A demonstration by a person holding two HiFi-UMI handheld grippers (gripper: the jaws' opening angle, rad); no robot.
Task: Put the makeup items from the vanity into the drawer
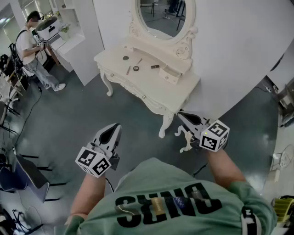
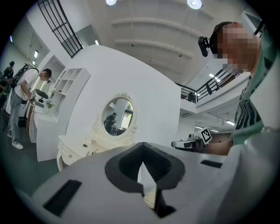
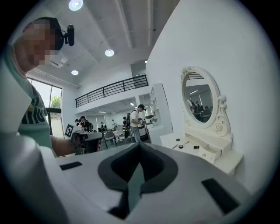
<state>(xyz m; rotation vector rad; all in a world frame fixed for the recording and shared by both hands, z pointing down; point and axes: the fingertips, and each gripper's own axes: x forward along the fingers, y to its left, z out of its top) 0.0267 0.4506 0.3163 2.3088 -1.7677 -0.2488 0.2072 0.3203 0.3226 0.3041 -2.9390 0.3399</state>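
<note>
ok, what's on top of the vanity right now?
Five small makeup items on the vanity top: a dark round piece, two thin sticks, a round compact, a dark bar. The small drawer stands open; its inside isn't visible.

A tall white wall [image 1: 239, 55] curves over a dark grey-green floor [image 1: 82, 114]. White shelving [image 2: 65, 83] stands at one side, with black chairs [image 1: 27, 174] nearby. Round ceiling lights [image 3: 75, 5] glow above a railed mezzanine [image 3: 111, 89] and a tall window [image 3: 46, 105].

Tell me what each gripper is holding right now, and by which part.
Nothing. The left gripper and right gripper are both shut and empty; the makeup items lie on the vanity ahead.
</note>
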